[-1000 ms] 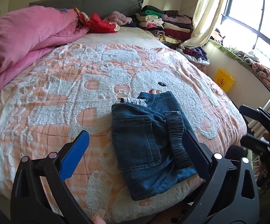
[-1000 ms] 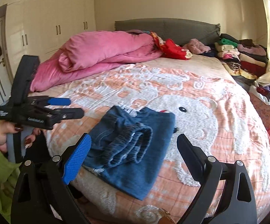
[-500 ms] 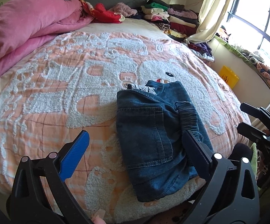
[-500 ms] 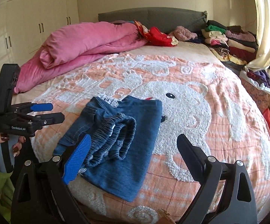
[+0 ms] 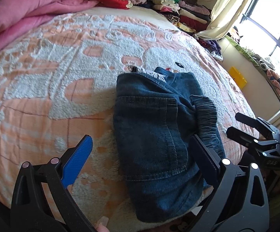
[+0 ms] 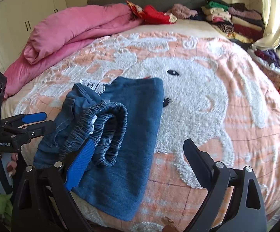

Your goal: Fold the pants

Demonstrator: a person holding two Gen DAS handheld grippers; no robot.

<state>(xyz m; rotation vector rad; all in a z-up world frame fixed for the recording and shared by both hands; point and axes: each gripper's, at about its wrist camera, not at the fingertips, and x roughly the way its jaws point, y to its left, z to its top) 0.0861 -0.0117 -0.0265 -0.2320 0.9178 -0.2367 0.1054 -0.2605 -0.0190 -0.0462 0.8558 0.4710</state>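
Dark blue denim pants [image 5: 155,127] lie folded into a compact bundle near the front edge of the bed, back pocket up, elastic waistband [image 6: 109,127] looped on their right side. They also show in the right wrist view [image 6: 136,135]. My left gripper [image 5: 140,154] is open and empty, hovering just above the near end of the pants. My right gripper [image 6: 138,154] is open and empty, low over the pants' right half. Each gripper shows in the other's view, the right [image 5: 256,133] and the left [image 6: 29,123], both open.
The bed carries a peach and white bear-pattern blanket [image 5: 43,77]. A pink duvet [image 6: 72,31] is heaped at the far left. Red clothes [image 6: 153,15] and stacks of folded clothes [image 6: 231,19] lie near the headboard. A yellow bin [image 5: 236,77] stands on the floor at right.
Both grippers have moved forward and down toward the pants, which now fill more of each view. The pants have not moved. Both grippers stay open.
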